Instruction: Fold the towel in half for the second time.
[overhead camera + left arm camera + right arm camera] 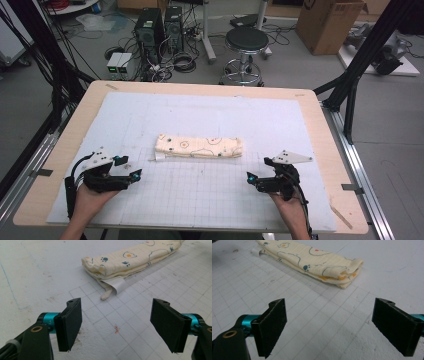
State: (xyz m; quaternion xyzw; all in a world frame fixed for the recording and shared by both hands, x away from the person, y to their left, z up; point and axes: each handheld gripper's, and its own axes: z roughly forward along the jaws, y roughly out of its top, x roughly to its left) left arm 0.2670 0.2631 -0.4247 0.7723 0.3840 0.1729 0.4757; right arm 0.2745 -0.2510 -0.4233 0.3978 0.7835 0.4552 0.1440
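Two spread grippers, left gripper [131, 167] and right gripper [256, 170], flank the folded printed cloth [199, 146] lying mid-surface, apart from both; we judge it light, soft and floppy, best pinched at its layered ends

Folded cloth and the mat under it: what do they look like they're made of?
The folded cloth looks like soft woven cotton, matte and cream, with printed paw and animal outlines; the stacked layers at its end sag loosely. A white tag sticks out, smoother, perhaps satin or paper. The mat looks like rigid white foam or board with a printed grid, scuffed and slightly pitted.
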